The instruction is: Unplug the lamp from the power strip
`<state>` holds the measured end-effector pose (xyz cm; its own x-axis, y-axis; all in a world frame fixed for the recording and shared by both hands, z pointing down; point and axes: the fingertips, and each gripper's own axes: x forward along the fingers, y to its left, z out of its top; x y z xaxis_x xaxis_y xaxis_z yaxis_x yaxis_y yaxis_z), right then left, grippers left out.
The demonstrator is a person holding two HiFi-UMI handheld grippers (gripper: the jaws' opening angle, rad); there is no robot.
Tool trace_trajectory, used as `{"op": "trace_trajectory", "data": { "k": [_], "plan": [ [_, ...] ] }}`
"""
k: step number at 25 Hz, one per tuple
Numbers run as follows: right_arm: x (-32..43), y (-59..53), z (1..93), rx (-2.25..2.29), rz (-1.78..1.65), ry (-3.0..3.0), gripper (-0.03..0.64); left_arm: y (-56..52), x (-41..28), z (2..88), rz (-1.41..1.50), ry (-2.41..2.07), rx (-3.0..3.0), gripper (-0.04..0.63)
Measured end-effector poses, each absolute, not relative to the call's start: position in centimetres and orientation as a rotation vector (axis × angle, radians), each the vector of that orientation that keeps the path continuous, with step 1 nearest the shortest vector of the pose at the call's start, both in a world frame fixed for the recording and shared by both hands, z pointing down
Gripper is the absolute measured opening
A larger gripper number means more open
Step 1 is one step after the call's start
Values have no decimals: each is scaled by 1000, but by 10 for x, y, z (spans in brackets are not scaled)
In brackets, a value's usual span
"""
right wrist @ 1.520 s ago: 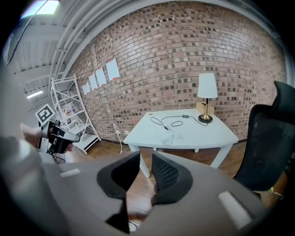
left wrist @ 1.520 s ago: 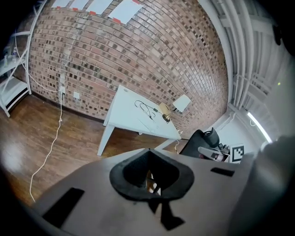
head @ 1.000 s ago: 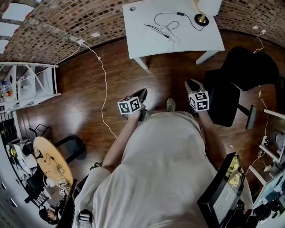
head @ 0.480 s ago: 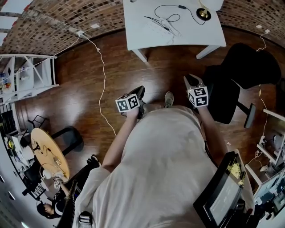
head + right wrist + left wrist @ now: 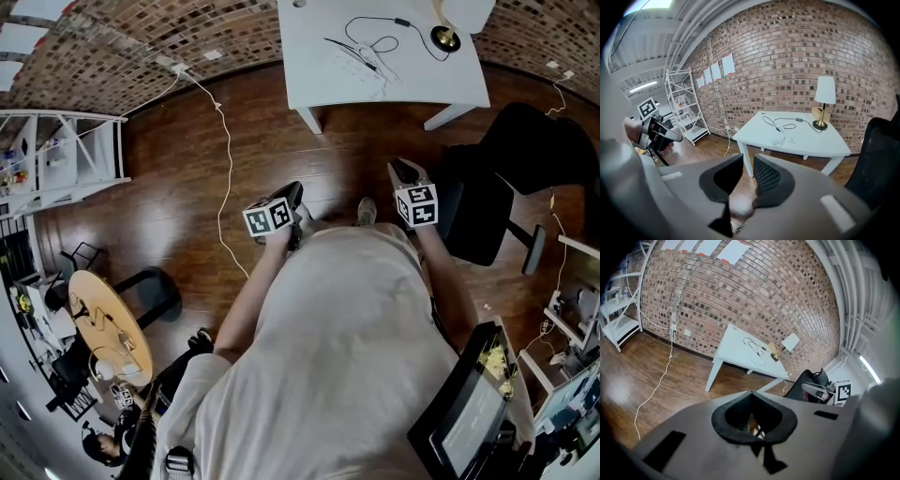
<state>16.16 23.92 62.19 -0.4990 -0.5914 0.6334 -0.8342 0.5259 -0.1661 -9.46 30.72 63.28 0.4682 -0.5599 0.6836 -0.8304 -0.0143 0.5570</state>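
Standing at the far left, a white shelf unit [image 5: 84, 195] holds a few small things on its boards, too small to name. Below it a round wooden table [image 5: 112, 314] carries cables and small objects, also unclear. A white cord [image 5: 228, 150] runs from the brick wall [image 5: 141, 37] over the wooden floor [image 5: 169, 234].

The left tool [image 5: 294, 197] is above the floor; its pads meet at the tips and grip nothing. Beyond it, well apart from both tools, stands the white counter [image 5: 319, 75]. On it a black cable [image 5: 401, 22] lies in loops and leads to the lamp [image 5: 444, 38] at the counter's far right corner. The head view cuts off the lamp's shade; the right gripper view shows it whole. A white piece beside the loops seems to be the power strip [image 5: 780, 139], but whether the plug sits in it is too small to tell.

The right tool [image 5: 403, 172] has its pads a little apart, with only air between them. A black chair [image 5: 511, 150] stands to its right. A dark screen [image 5: 469, 412] is partly cut off at the lower edge.
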Motion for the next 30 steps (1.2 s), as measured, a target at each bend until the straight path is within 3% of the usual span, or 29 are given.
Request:
{"op": "trace_trajectory", "data": {
  "k": [15,30],
  "plan": [
    [95,226,624,1238,661,-2211,69,266,-158,628,393,-1124,1771,3],
    [118,227,621,1308,663,-2197,71,244,-135,625,431,-1062,1832,3]
  ]
}}
